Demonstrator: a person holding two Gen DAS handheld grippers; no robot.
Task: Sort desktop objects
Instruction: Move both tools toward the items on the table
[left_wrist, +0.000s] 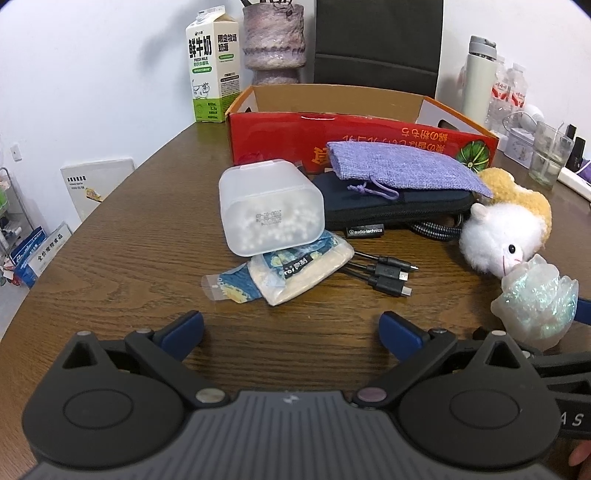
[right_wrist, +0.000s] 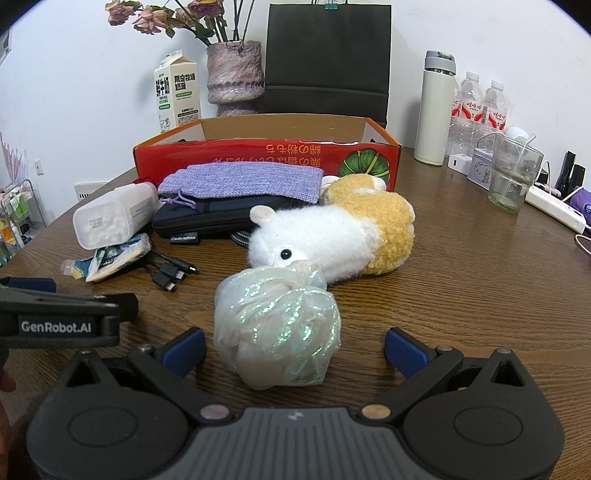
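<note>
Nearest my right gripper (right_wrist: 294, 349) lies the iridescent mesh bundle (right_wrist: 277, 328), sitting between its spread jaws, pads not touching it. My left gripper (left_wrist: 291, 330) is likewise spread wide over bare table (left_wrist: 147, 236), holding nothing. The remaining clutter sits ahead, in front of the red cardboard box (right_wrist: 236, 157): a plush hamster (right_wrist: 332, 236), a lilac drawstring pouch (left_wrist: 402, 166) atop a dark case (left_wrist: 391, 210), a translucent tub (left_wrist: 267, 206), a crumpled packet (left_wrist: 295, 273), and cable plugs (left_wrist: 388, 275).

Risk, in my judgement: the slippery mesh could squash and slide out, or nudge the hamster touching it.

Legible: "audio-technica" on the case; "FRESH MILK" on the carton (left_wrist: 210, 66); "GenRobot.AI" on the left gripper.
</note>
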